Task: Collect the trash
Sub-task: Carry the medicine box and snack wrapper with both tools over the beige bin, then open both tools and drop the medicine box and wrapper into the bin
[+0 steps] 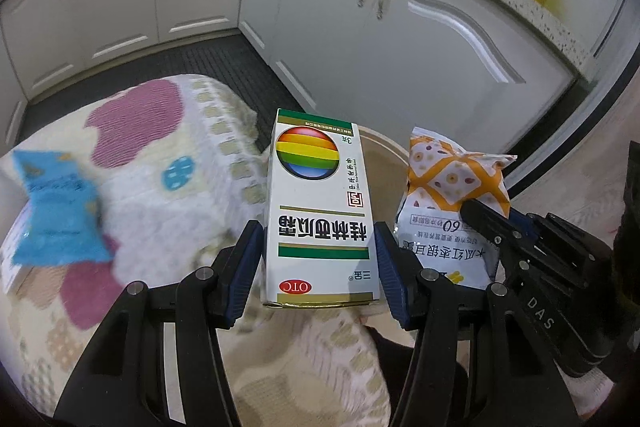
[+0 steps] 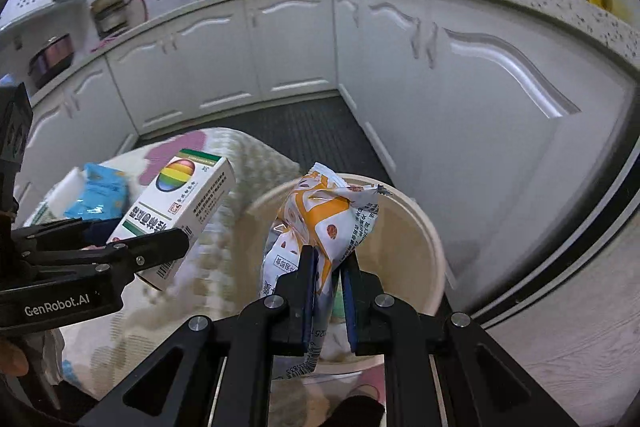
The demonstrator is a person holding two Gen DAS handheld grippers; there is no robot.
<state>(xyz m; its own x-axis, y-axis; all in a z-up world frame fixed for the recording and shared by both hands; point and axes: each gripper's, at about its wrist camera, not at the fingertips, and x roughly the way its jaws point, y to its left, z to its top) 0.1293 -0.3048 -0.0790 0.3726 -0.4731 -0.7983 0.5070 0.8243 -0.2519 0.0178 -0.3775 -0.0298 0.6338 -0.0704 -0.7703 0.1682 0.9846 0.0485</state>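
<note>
Now the left gripper (image 1: 320, 251) is clamping a white medicine box (image 1: 320, 211) above the patterned desk (image 1: 160, 147), while the right gripper (image 2: 329, 291) is pinching an orange-and-white snack packet (image 2: 320, 223) over the beige bin (image 2: 424, 243).

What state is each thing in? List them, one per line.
Left gripper: shut on box.
Box: held, closed, in the air.
Right gripper: shut on packet.
Packet: crumpled, held over the bin.
Bin: open, upright.
Blue packet: lying on the cloth.
</note>
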